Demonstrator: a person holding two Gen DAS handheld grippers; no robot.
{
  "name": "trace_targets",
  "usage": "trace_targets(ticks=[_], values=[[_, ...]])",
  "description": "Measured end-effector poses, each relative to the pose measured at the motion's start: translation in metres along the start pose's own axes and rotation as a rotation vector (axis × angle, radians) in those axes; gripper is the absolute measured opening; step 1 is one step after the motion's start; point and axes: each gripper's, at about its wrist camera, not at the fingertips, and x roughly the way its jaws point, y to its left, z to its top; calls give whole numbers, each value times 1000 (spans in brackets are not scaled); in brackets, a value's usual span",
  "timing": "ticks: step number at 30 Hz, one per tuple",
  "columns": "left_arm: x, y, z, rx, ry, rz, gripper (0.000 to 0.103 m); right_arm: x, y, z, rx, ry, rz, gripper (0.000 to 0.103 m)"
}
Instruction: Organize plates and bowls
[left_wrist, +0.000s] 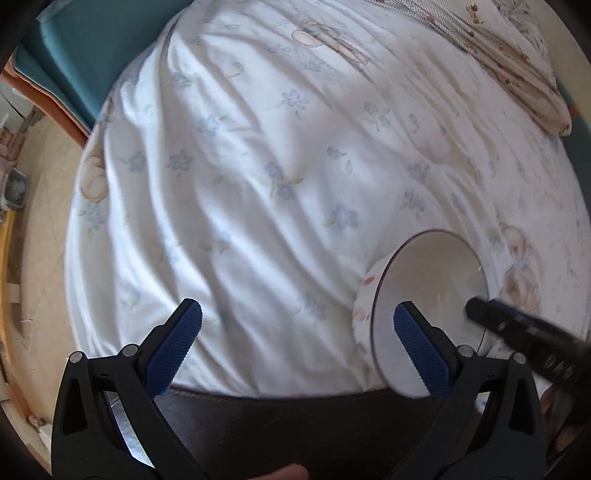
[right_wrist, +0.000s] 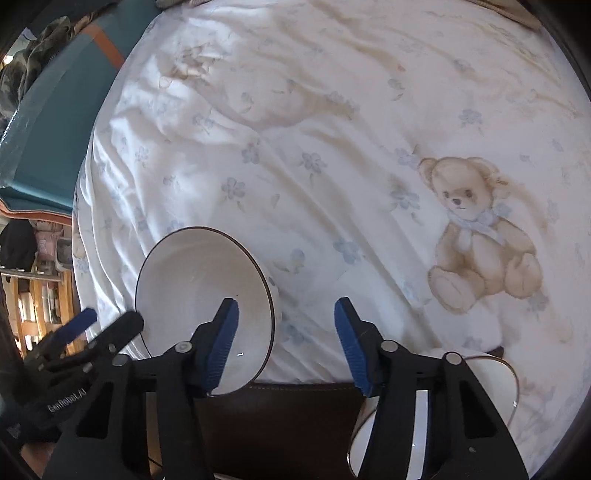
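Observation:
A white bowl (right_wrist: 192, 291) with a thin dark rim lies tilted on the bed sheet near its front edge; its outside (left_wrist: 364, 295) carries a faint flower print. My right gripper (right_wrist: 286, 321) straddles the bowl's right wall, with one pad over the inside and the other over the sheet. The pads stand apart from the rim, so it is open. One fingertip (left_wrist: 480, 310) of the right gripper shows over the bowl (left_wrist: 424, 295). My left gripper (left_wrist: 299, 323) hangs wide open over bare sheet just left of the bowl, nothing between its fingers. A second dark-rimmed white dish (right_wrist: 511, 373) lies at lower right, mostly hidden by the gripper.
The bed (right_wrist: 332, 155) has a rumpled white sheet with blue flowers and a teddy bear print (right_wrist: 480, 236). A dark brown bed frame edge (left_wrist: 295, 413) runs along the bottom. A teal pad (left_wrist: 74, 55) lies at upper left, a pillow (left_wrist: 517, 55) at upper right, shelves (right_wrist: 37, 295) at far left.

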Motion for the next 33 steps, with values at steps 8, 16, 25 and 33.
trace_targets(ticks=[8, 16, 25, 33], values=[[19, -17, 2, 36, 53, -54, 43, 17, -1, -5, 17, 44, 5, 31], [36, -43, -9, 128, 93, -26, 10, 23, 5, -8, 13, 41, 9, 12], [14, -40, -21, 156, 44, -30, 9, 12, 15, -19, -37, -6, -2, 11], [-39, -21, -38, 154, -12, -38, 9, -22, 40, -39, -102, -31, -14, 11]])
